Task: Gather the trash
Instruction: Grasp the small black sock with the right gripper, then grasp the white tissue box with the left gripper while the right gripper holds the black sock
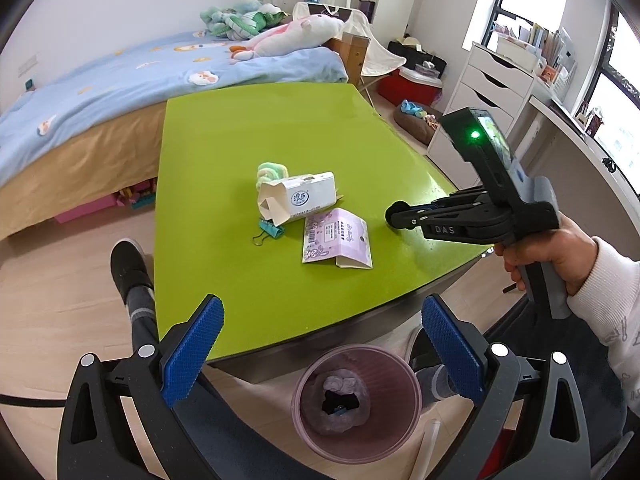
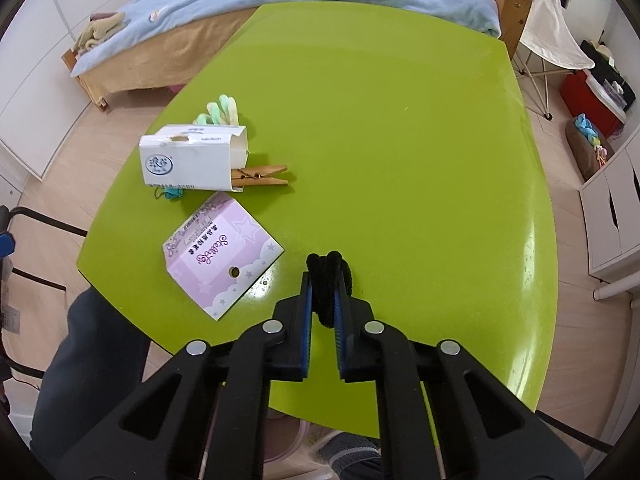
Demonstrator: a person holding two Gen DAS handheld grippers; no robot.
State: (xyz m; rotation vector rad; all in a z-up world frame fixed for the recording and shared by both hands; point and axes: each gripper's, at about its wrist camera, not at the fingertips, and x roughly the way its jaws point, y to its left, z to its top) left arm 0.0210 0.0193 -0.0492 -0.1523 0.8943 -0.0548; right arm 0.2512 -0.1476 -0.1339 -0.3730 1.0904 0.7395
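My right gripper (image 2: 323, 280) is shut on a black fuzzy hair tie (image 2: 330, 268) just above the green table (image 2: 400, 120); it also shows in the left wrist view (image 1: 398, 212). My left gripper (image 1: 320, 344) is open and empty, held over the pink trash bin (image 1: 356, 404) on the floor by the table's near edge. On the table lie a white carton (image 1: 298, 198) (image 2: 192, 158), a pink card package (image 1: 336, 242) (image 2: 222, 254), a wooden clothespin (image 2: 262, 175), a teal binder clip (image 1: 270, 232) and a pastel scrunchie (image 1: 272, 172) (image 2: 220, 112).
A bed with a blue cover (image 1: 120, 80) stands behind the table. White drawers (image 1: 488, 88) and a desk stand at the right. The person's shoe (image 1: 128, 268) and legs are beside the table. The bin holds a liner with some items.
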